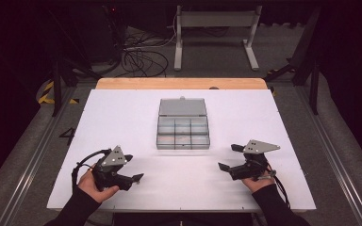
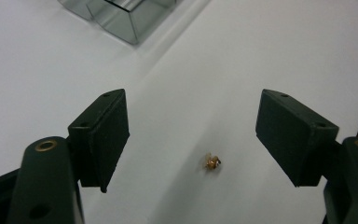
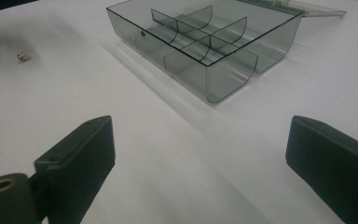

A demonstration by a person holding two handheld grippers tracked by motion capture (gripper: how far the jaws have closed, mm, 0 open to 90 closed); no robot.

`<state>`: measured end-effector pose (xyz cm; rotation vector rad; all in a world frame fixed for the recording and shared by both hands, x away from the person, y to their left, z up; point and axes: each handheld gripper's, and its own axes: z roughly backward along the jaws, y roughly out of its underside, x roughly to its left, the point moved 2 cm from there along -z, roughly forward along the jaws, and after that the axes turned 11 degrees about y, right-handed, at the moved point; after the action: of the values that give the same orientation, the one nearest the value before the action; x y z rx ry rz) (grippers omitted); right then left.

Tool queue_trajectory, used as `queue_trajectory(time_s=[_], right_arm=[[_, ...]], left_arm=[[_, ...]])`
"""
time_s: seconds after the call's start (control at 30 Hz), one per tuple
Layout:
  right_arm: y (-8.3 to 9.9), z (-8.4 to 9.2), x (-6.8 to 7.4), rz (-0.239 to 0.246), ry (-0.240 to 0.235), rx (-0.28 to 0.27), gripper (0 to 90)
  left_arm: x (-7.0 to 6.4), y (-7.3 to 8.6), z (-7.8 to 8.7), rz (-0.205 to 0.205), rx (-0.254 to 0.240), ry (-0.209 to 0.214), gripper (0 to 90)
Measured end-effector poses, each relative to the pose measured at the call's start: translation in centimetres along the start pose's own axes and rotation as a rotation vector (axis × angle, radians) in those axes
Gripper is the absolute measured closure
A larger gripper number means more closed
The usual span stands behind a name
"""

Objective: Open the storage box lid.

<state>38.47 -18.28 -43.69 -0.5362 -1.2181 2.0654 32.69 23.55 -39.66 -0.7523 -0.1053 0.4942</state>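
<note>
From above I can't pick out the small brass part (image 2: 212,162) at all, and even in my left gripper view it is too tiny and blurred to name more closely. My left gripper (image 2: 192,135) hangs low over the white table (image 1: 245,113) with its jaws apart and nothing clamped, the brass part lying on the surface between them, touching neither. My right gripper (image 3: 198,161) also gapes, unladen, aimed at the open smoky compartment box (image 3: 214,44).

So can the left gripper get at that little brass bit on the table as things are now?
Probably yes. The left gripper has its jaws open, with the little brass bit lying on the bare white table between them, untouched. Nothing sits in the way; the clear box is farther off.
</note>
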Motion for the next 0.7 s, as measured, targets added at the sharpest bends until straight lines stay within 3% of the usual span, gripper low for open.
queue_trajectory(time_s=[0.23,0.7], right_arm=[[0.0,-0.1,0.0,0.004,-0.001,0.003,8.8],[0.0,-0.1,0.1,0.01,-0.006,0.008,9.1]], left_arm=[[-0.5,0.0,-0.7,-0.017,0.098,0.021,27.8],[-1.3,0.2,-1.9,-0.066,0.273,0.022,29.3]])
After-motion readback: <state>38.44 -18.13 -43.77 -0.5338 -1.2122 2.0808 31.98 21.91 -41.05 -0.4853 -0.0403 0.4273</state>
